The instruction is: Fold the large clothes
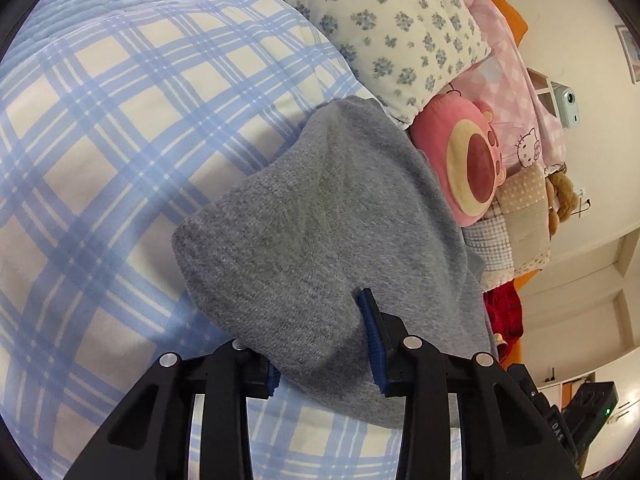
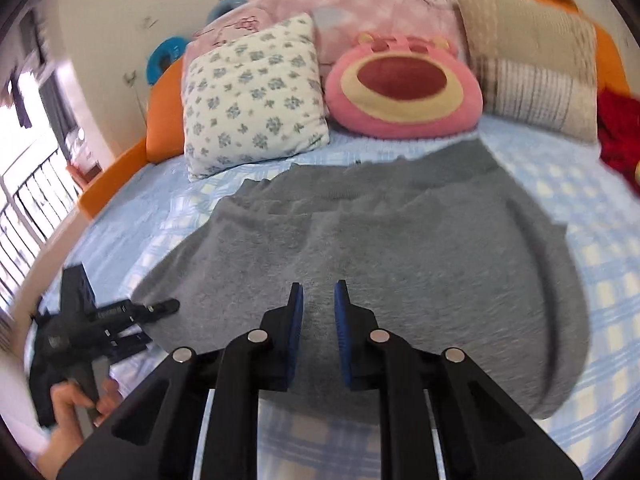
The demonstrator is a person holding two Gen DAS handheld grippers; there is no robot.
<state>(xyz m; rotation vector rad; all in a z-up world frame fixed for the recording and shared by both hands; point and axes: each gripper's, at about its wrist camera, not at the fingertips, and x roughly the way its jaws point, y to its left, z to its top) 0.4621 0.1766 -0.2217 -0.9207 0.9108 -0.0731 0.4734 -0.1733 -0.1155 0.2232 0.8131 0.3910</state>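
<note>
Left wrist view: your left gripper [image 1: 326, 344] spreads wide around a sweater [image 1: 332, 240] fold. Your right gripper [image 2: 319, 322] hovers narrowly parted above the sweater, which lies in front of the pink pillow [image 2: 402, 92].

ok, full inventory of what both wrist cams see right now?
grey garment: 1, grey knit, spread on the bed, near edge lying between the left gripper's fingers
bedsheet: 1, blue and cream plaid, under the garment
floral pillow: 1, white with blue-grey flowers, head of bed
bear cushion: 1, pink, beside the floral pillow
pink bedding: 1, pale pink, behind the pillows
patchwork cushion: 1, beige and checked, right of the bear
red fabric: 1, far right of bed
orange headboard: 1, around the bed's head
left gripper: black, blue pads, open around the garment
right gripper: black, blue pads, open above the garment
hand: 1, holding the left gripper
</note>
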